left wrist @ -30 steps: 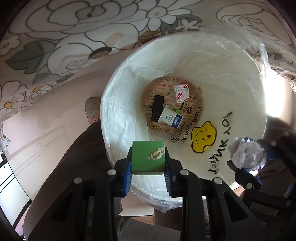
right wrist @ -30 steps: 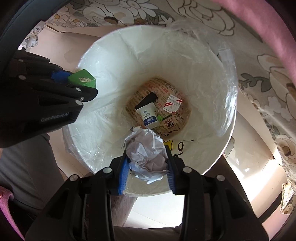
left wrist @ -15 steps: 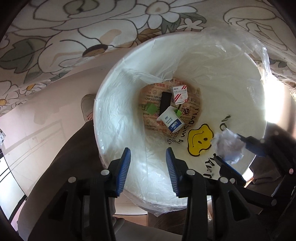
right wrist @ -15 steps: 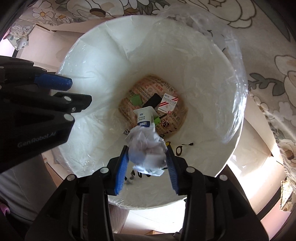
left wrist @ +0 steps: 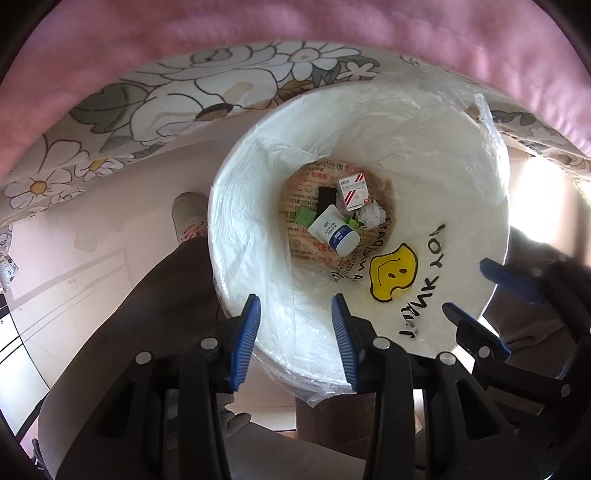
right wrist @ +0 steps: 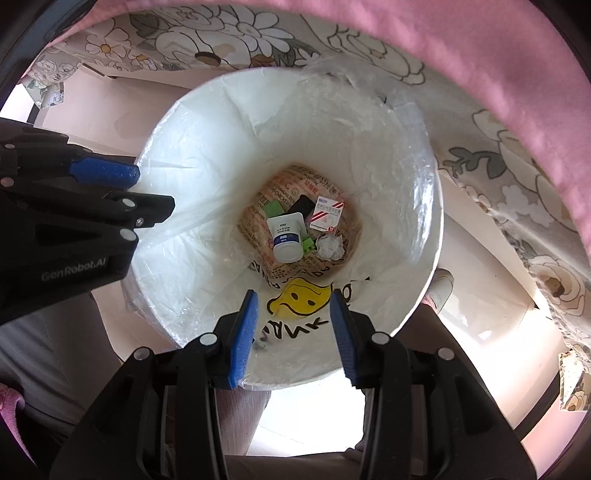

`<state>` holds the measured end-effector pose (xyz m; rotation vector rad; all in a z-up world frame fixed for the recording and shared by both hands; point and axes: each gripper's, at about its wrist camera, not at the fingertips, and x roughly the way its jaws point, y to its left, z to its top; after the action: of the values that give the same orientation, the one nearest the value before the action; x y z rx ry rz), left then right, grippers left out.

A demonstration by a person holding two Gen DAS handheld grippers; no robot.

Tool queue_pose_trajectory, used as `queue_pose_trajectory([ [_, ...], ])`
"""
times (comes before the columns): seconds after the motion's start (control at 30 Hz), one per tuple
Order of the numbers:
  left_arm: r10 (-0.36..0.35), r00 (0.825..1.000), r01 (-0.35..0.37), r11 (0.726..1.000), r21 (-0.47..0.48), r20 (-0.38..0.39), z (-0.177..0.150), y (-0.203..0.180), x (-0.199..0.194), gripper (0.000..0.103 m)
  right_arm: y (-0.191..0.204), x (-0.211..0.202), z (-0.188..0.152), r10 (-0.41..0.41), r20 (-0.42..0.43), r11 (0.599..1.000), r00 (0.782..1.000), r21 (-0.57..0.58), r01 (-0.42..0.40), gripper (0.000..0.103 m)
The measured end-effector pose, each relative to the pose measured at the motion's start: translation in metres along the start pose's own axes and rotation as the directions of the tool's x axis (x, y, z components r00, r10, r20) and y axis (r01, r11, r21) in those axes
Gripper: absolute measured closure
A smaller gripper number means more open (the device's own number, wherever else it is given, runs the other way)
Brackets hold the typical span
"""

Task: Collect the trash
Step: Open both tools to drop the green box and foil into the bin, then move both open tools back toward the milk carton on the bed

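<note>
A white bin (left wrist: 461,155) (right wrist: 207,147) lined with a clear plastic bag is below both grippers. At its bottom lie a white bottle (left wrist: 334,232) (right wrist: 287,237), a green block (left wrist: 305,216) (right wrist: 274,208), a crumpled paper ball (left wrist: 372,215) (right wrist: 330,247), a red and white box (left wrist: 354,192) (right wrist: 327,218) and a black item (left wrist: 326,198) (right wrist: 302,204). My left gripper (left wrist: 295,339) (right wrist: 151,188) is open and empty above the bin's near rim. My right gripper (right wrist: 293,332) (left wrist: 469,288) is open and empty above the rim too.
A floral tablecloth (left wrist: 155,107) (right wrist: 509,162) hangs beside the bin. Pink cloth (left wrist: 295,29) (right wrist: 498,74) fills the top of both views. The person's leg (left wrist: 147,314) and shoe (left wrist: 190,218) are left of the bin on the pale floor.
My left gripper opened and the green block fell into the bin. My right gripper then opened and the paper ball fell in too. Both grippers have risen a little.
</note>
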<state>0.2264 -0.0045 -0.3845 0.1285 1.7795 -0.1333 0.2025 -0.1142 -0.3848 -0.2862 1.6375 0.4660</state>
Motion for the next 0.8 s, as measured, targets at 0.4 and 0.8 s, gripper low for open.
queue_pose_trajectory([
  [0.4,0.011,0.99,-0.018,0.999,0.044,0.142,-0.027,-0.014,-0.075,0.06,0.007,-0.067,-0.024,-0.043,0.126,0.998,0.991,-0.037,0.048,0.061],
  [0.8,0.006,0.924,-0.063,0.988,0.138,0.382,-0.049,-0.048,-0.186,0.049,-0.016,-0.183,-0.049,-0.087,0.321,0.995,0.943,-0.011,0.096,0.056],
])
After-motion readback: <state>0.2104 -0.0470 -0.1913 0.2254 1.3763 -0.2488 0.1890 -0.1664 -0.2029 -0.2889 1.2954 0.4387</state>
